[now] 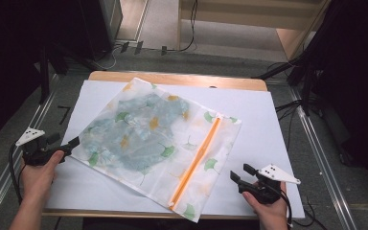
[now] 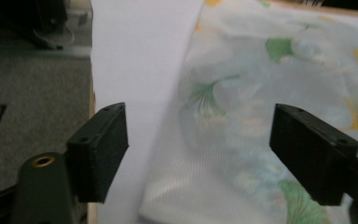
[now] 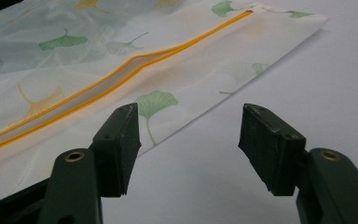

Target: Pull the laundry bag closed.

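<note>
Two black two-jaw tools, both with jaws apart and holding nothing: the left tool at the near-left corner of one white mesh zip bag printed with green and orange leaves, the right tool just beside its orange-zipper edge. The bag lies flat on the white-covered worktop; its bluish contents are too blurred to identify.

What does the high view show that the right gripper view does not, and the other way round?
High view: the whole bag lying at an angle on the white sheet, the wooden table edge, both hands, and the left gripper at the bag's left corner. Right gripper view: the right gripper from close, jaws open and nothing between them, and the orange zipper partly open, with a gap between its two lines. Both show the bag, its leaf print, the zipper and the sheet.
</note>
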Motion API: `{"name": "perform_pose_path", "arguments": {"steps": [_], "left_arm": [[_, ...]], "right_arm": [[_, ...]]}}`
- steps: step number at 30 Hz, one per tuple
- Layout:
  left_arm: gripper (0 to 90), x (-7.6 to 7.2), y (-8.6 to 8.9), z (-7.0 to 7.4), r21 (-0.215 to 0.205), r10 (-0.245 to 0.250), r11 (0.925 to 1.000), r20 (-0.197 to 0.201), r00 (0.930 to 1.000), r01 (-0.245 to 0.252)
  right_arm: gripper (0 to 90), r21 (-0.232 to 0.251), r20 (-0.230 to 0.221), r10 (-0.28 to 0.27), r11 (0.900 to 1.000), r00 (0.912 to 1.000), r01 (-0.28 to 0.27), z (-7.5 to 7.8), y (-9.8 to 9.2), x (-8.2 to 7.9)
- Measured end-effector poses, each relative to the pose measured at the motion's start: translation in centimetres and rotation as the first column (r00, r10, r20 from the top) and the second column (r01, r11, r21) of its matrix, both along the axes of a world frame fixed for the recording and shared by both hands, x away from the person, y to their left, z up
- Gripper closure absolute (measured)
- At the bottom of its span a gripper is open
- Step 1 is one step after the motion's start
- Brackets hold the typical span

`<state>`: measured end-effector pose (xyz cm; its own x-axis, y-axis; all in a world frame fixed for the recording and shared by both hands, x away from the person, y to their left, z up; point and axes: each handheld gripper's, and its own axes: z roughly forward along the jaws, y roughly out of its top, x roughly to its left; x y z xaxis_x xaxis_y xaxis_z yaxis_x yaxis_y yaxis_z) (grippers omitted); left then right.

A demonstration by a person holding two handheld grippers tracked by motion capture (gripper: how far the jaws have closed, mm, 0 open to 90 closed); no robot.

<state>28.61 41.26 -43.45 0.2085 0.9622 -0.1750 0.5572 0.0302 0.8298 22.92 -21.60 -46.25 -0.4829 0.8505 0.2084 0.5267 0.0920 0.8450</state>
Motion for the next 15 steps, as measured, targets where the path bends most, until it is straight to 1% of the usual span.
{"name": "perform_pose_path", "arguments": {"steps": [1,2,3,4,5,6,7,8,9,10,11,12,13,14,15], "left_arm": [[21.1,0.0,0.1,-0.2,-0.004,-0.007,1.0000,-0.026,0.9997,0.007],[24.7,0.0,0.1,-0.5,-0.012,-0.021,0.9997,-0.055,0.9983,0.021],[24.9,0.0,0.1,-0.5,-0.012,-0.021,0.9997,-0.055,0.9983,0.021],[24.9,0.0,-0.1,-0.7,0.000,-0.020,0.9998,-0.066,0.9976,0.020],[24.9,0.2,-0.3,-1.0,0.025,-0.023,0.9994,-0.086,0.9961,0.025],[25.1,0.2,-0.3,-1.0,0.025,-0.023,0.9994,-0.086,0.9961,0.025],[25.1,0.4,-0.6,-1.4,0.020,-0.046,0.9986,-0.116,0.9922,0.049],[24.7,0.5,-0.8,-1.6,0.032,-0.060,0.9974,-0.127,0.9901,0.065],[24.5,0.5,-0.8,-1.6,0.032,-0.060,0.9974,-0.127,0.9901,0.065],[24.5,0.6,-1.1,-1.8,0.053,-0.071,0.9955,-0.141,0.9875,0.079],[24.5,0.7,-1.7,-1.9,0.086,-0.086,0.9913,-0.152,0.9846,0.100],[24.6,0.8,-1.8,-1.9,0.090,-0.093,0.9900,-0.160,0.9827,0.109],[24.6,0.9,-1.9,-1.9,0.085,-0.102,0.9893,-0.176,0.9791,0.119],[24.9,0.9,-1.9,-1.9,0.085,-0.102,0.9893,-0.176,0.9791,0.119],[24.9,1.0,-2.0,-2.0,0.084,-0.103,0.9891,-0.191,0.9762,0.121]], "right_arm": [[38.5,0.000,0.000,0.000,1.000,1.0000,0.000,0.0,0.0,0.0],[37.1,-0.011,-0.007,-0.010,1.000,0.9999,0.010,-0.1,0.6,0.1],[36.7,-0.016,-0.013,-0.018,1.000,0.9998,0.018,-0.1,0.9,0.2],[36.7,-0.016,-0.013,-0.018,1.000,0.9998,0.018,-0.1,0.9,0.2],[35.6,-0.028,-0.021,-0.017,0.999,0.9996,0.016,-0.2,1.3,0.4],[35.6,-0.034,-0.023,-0.018,0.999,0.9996,0.018,-0.3,1.4,0.5],[35.5,-0.030,-0.034,-0.021,0.999,0.9992,0.020,-0.4,1.5,0.7],[35.0,-0.020,-0.052,-0.024,1.000,0.9984,0.023,-0.6,1.5,0.8],[35.0,-0.014,-0.064,-0.029,1.000,0.9975,0.028,-0.7,1.6,0.9],[35.0,-0.014,-0.064,-0.029,1.000,0.9975,0.028,-0.7,1.6,0.9],[34.9,-0.018,-0.075,-0.029,0.999,0.9968,0.027,-0.8,1.7,1.1],[34.9,-0.023,-0.078,-0.032,0.999,0.9965,0.030,-0.9,1.8,1.2],[34.8,-0.025,-0.083,-0.041,0.999,0.9957,0.039,-0.9,1.8,1.3],[34.8,-0.025,-0.083,-0.041,0.999,0.9957,0.039,-0.9,1.8,1.3],[34.9,-0.023,-0.097,-0.051,0.999,0.9940,0.049,-1.1,2.0,1.4]]}}
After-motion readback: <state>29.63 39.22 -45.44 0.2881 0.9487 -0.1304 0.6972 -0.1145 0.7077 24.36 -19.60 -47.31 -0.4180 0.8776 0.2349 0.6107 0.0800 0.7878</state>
